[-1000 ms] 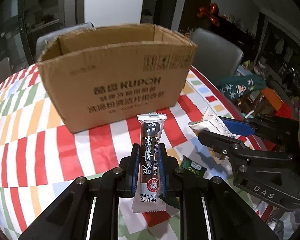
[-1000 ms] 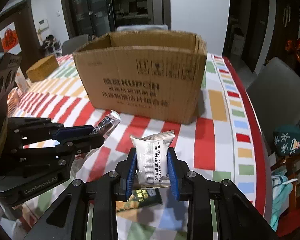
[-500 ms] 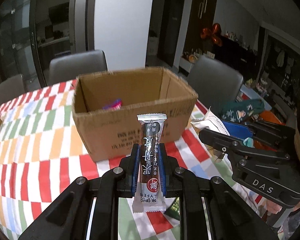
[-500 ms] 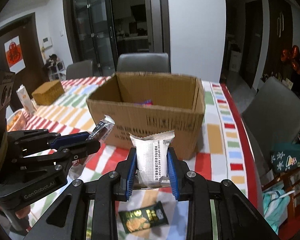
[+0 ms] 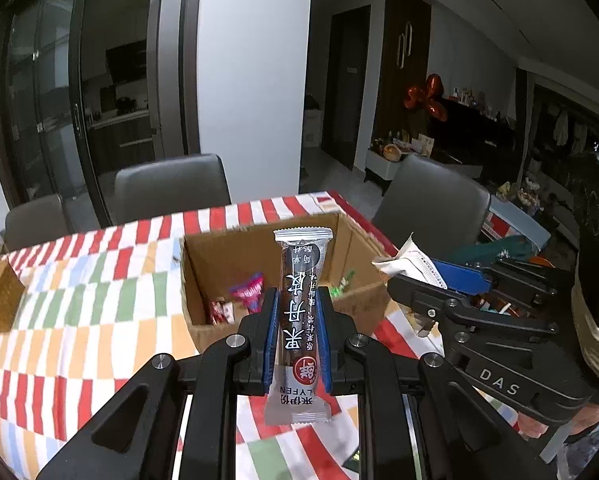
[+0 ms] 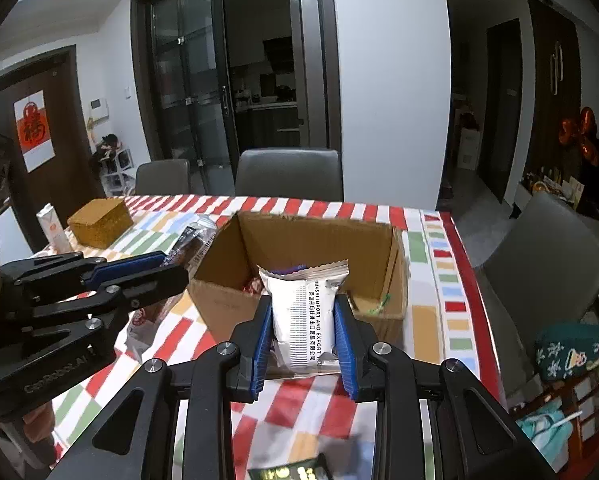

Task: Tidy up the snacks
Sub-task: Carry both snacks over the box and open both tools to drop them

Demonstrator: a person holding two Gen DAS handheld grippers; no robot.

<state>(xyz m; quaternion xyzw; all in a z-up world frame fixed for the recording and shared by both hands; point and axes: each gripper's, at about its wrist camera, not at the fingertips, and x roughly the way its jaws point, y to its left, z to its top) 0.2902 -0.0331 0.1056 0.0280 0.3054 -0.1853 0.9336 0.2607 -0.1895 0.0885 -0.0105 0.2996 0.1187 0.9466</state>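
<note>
My left gripper (image 5: 297, 312) is shut on a long dark snack bar (image 5: 299, 312) with white characters, held upright above the table. My right gripper (image 6: 303, 320) is shut on a silvery white snack packet (image 6: 303, 312). Both hang in front of and above an open cardboard box (image 5: 215, 252) (image 6: 227, 256) that holds a pink packet (image 5: 249, 290) and a few other small snacks. In the left wrist view the right gripper (image 5: 411, 264) shows at the right; in the right wrist view the left gripper (image 6: 175, 258) shows at the left, with the bar sticking out past its tips.
The table wears a red, green and orange checked cloth (image 6: 439, 292). A dark green snack packet (image 6: 291, 472) lies on it below my right gripper. A small brown box (image 6: 99, 222) and a carton (image 6: 53, 232) stand at the far left. Grey chairs (image 6: 289, 174) (image 5: 431, 208) ring the table.
Both grippers have risen with their snacks. The box now lies lower in view and its inside with the snacks shows; a second ago only its printed front wall faced me.
</note>
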